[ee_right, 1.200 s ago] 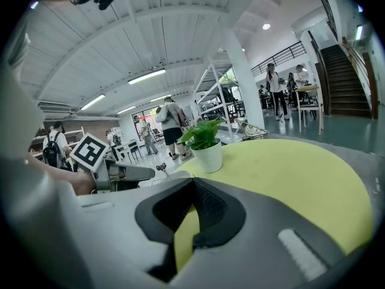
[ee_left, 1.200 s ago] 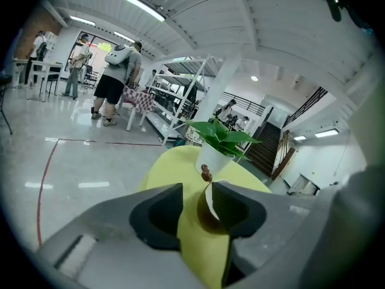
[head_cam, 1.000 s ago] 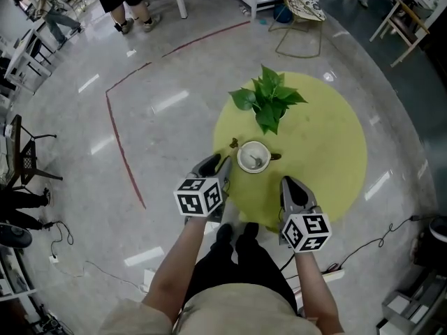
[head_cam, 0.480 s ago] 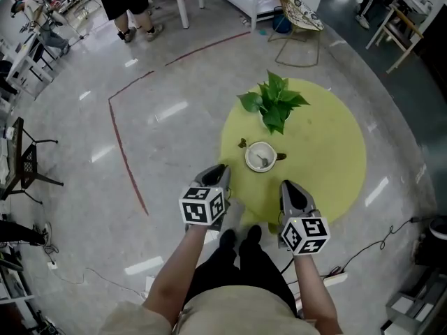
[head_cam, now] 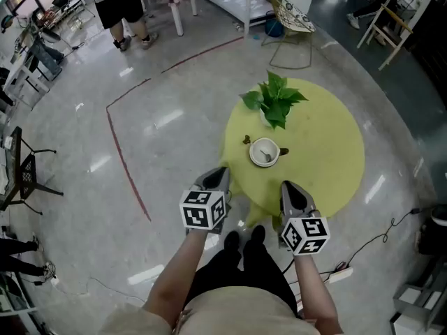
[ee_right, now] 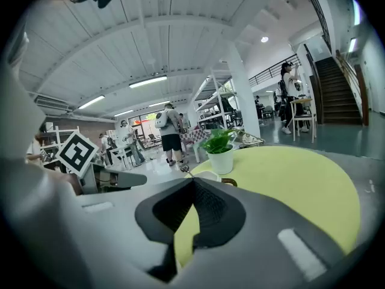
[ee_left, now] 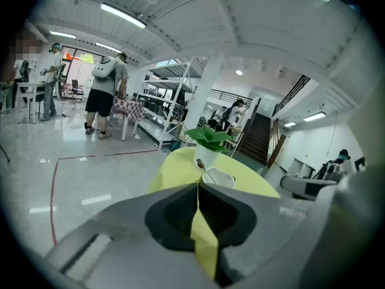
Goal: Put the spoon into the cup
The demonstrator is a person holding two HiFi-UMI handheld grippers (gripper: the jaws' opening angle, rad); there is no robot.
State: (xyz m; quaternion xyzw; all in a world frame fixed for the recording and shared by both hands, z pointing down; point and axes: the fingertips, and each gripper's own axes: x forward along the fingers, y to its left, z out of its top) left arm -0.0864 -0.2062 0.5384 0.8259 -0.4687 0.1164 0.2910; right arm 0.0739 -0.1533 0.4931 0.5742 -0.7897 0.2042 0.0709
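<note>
A white cup (head_cam: 265,152) stands on the round yellow table (head_cam: 321,159). The spoon (head_cam: 246,140) rests inside it, its handle sticking out to the left. Both grippers hang short of the table's near edge, apart from the cup. My left gripper (head_cam: 223,171) is shut with nothing between its jaws. My right gripper (head_cam: 286,185) is shut and empty too. The left gripper view has the closed tips (ee_left: 197,185) pointing at the cup (ee_left: 219,176) and spoon handle (ee_left: 200,162). Over the right gripper (ee_right: 194,180), the cup (ee_right: 207,174) shows beside the plant pot.
A potted green plant (head_cam: 274,102) stands on the table just behind the cup. My own feet (head_cam: 244,239) are below the table edge. A red tape line (head_cam: 126,159) crosses the floor at left. A person (head_cam: 126,5) and a chair (head_cam: 290,12) stand far off.
Both grippers have drawn back from the cup toward my body. The left gripper, which was beside the cup, is now clear of the table. The spoon stays in the cup.
</note>
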